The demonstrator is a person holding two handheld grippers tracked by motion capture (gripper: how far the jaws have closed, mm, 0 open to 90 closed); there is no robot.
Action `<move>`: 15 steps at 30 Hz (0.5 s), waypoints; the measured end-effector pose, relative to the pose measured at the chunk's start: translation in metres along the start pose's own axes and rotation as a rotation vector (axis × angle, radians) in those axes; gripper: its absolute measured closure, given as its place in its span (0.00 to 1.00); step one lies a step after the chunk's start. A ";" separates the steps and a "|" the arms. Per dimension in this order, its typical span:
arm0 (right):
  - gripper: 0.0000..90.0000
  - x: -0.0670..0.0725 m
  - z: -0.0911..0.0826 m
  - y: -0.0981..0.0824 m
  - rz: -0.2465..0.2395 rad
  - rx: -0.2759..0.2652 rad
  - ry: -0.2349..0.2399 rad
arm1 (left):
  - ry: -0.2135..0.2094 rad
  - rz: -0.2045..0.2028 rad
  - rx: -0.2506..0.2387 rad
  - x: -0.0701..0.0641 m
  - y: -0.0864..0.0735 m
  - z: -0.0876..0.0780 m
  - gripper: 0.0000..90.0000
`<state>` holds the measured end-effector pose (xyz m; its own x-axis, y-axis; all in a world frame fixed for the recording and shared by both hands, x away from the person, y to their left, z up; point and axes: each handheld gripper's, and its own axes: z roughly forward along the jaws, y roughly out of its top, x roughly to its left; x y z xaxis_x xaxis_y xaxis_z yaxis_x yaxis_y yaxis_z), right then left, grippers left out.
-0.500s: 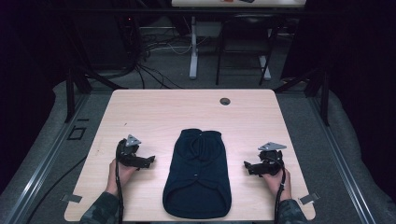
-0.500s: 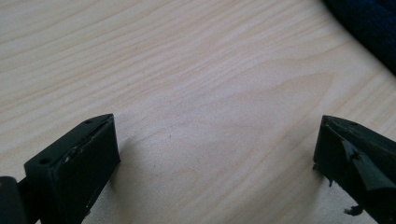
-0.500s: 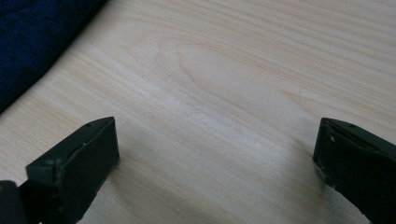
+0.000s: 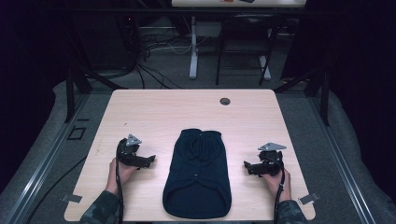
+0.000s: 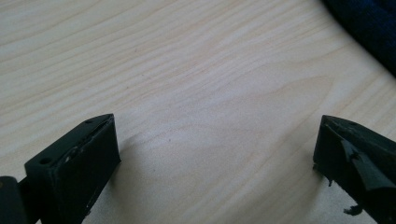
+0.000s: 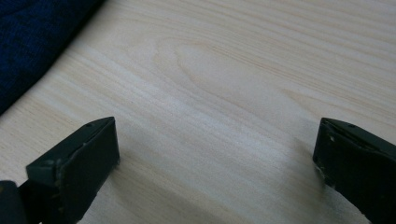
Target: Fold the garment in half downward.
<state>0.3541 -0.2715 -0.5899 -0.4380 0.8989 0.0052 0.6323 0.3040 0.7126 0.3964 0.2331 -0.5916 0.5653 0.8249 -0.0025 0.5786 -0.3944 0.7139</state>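
A dark navy garment (image 4: 198, 172) lies flat in the middle of the light wooden table (image 4: 159, 112), its wide hem toward the near edge. My left gripper (image 4: 150, 160) rests on the table just left of it, jaws pointing at the cloth and wide open with bare wood between them (image 5: 217, 140); a corner of the garment (image 5: 369, 28) shows at top right. My right gripper (image 4: 247, 167) sits on the table right of the garment, also open and empty (image 6: 217, 140), with the garment (image 6: 32, 42) at top left.
A round cable hole (image 4: 225, 101) sits near the table's far edge. Beyond the table stand black frame legs, a white table leg (image 4: 193, 51) and loose cables on grey floor. A metal rail (image 4: 42, 163) runs along the left.
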 end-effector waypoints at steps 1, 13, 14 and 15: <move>0.00 0.001 0.000 0.000 0.005 0.003 -0.007 | 0.000 0.000 0.000 0.000 0.000 0.000 0.00; 0.00 -0.006 -0.006 0.012 0.069 0.000 0.096 | -0.039 0.008 0.019 -0.003 0.007 0.001 0.02; 0.00 -0.005 -0.007 0.013 0.066 0.013 0.089 | -0.048 -0.004 0.016 -0.003 0.009 0.000 0.00; 0.00 -0.003 -0.007 0.015 0.048 0.016 0.120 | -0.048 -0.009 0.008 -0.004 0.012 -0.001 0.00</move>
<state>0.3604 -0.2717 -0.5746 -0.4797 0.8686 0.1241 0.6641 0.2670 0.6984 0.4007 0.2254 -0.5827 0.5877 0.8080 -0.0424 0.5880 -0.3906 0.7083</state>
